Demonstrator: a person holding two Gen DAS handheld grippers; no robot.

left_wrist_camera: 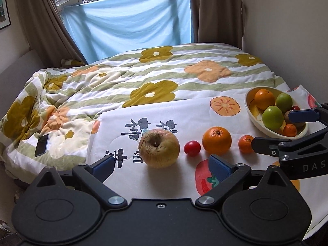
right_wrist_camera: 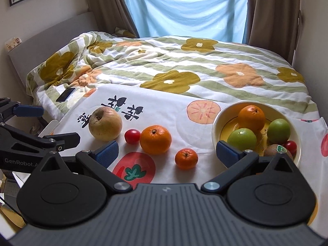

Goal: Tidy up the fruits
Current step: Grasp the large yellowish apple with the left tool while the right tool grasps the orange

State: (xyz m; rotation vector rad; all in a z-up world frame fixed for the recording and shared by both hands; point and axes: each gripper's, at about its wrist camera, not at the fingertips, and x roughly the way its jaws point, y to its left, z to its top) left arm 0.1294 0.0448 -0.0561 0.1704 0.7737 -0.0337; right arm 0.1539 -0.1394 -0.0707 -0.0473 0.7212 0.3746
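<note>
**Both grippers wide over the fruit**

Your left gripper (left_wrist_camera: 162,164) tilts down at the big yellow apple (left_wrist_camera: 158,148), jaws wide with nothing in them. Your right gripper (right_wrist_camera: 167,151) tilts down too, jaws wide and empty, near the small orange (right_wrist_camera: 186,158). On the white cloth (right_wrist_camera: 168,110) lie the apple, a red tomato (right_wrist_camera: 132,136) and a big orange (right_wrist_camera: 155,139). The bowl (right_wrist_camera: 221,114) on the right holds more fruit.

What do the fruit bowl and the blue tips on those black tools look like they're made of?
The bowl looks like glazed ceramic, or perhaps hard plastic: a smooth cream wall with a soft sheen and a yellow print inside. The blue tips look like rubber or soft plastic, matte with a fine ribbed grain, set on black arms that seem to be moulded plastic.
</note>
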